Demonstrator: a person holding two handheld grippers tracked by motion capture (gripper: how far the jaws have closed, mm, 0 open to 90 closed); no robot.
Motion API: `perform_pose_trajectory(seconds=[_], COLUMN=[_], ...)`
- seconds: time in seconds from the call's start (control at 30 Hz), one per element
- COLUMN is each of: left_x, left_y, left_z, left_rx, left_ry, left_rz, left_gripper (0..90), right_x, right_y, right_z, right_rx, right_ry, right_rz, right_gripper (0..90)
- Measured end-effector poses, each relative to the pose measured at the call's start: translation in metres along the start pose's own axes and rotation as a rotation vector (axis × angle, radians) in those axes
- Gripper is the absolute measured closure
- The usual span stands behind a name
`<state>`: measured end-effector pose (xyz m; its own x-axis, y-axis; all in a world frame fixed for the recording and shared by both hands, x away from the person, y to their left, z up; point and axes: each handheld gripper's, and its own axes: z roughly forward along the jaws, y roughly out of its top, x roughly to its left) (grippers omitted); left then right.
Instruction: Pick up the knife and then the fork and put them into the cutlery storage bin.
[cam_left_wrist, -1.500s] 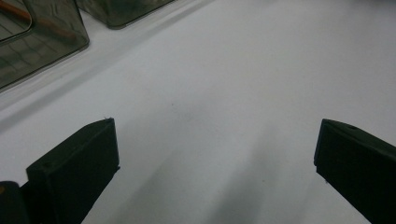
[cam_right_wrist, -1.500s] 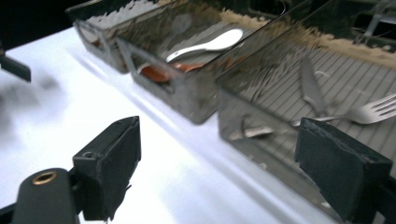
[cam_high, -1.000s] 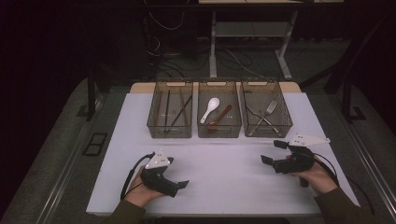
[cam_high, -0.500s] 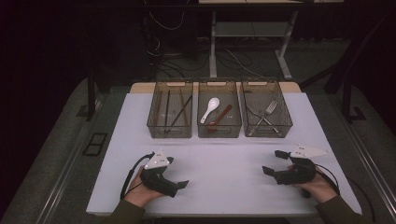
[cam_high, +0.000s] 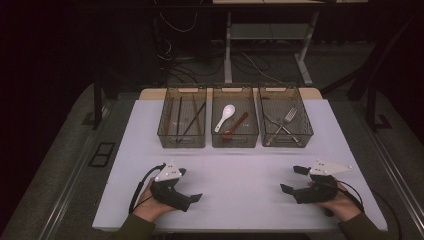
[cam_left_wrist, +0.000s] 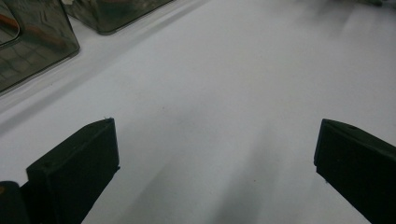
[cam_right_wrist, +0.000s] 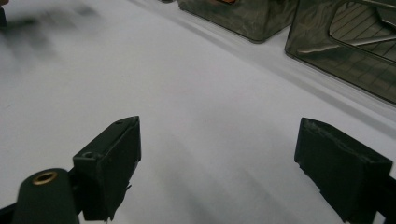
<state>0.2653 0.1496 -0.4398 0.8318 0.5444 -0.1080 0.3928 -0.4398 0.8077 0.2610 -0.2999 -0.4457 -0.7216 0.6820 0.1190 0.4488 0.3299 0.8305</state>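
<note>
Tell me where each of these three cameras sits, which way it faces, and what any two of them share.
High view: above the person's side, looking forward and down on the white table, three bins, both hands, left gripper and right gripper.
Left gripper view: rides the left gripper, looking low across the table between open black jaws.
Right gripper view: rides the right gripper, likewise, jaws open.
Shared: both gripper views catch the bins at their top edges.
</note>
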Motion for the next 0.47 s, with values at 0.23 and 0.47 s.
perform_pose_trajectory(seconds=[0.23,0.47], left_x=[0.0,0.0001], left_y=[-0.0003,-0.0002], left_z=[0.0003,0.0006], left_rx=[-0.001,0.0], left_ry=[0.001,0.0], left_rz=[-0.002,0.0], left_gripper=[0.0,0.0], right_x=[0.0005,0.0003], right_y=[0.0001,0.0002], right_z=[0.0001,-0.0002], right_rx=[0.001,-0.001], right_ry=[0.006,0.008], right_rz=[-0.007,-0.013], right_gripper=[14.4,14.4])
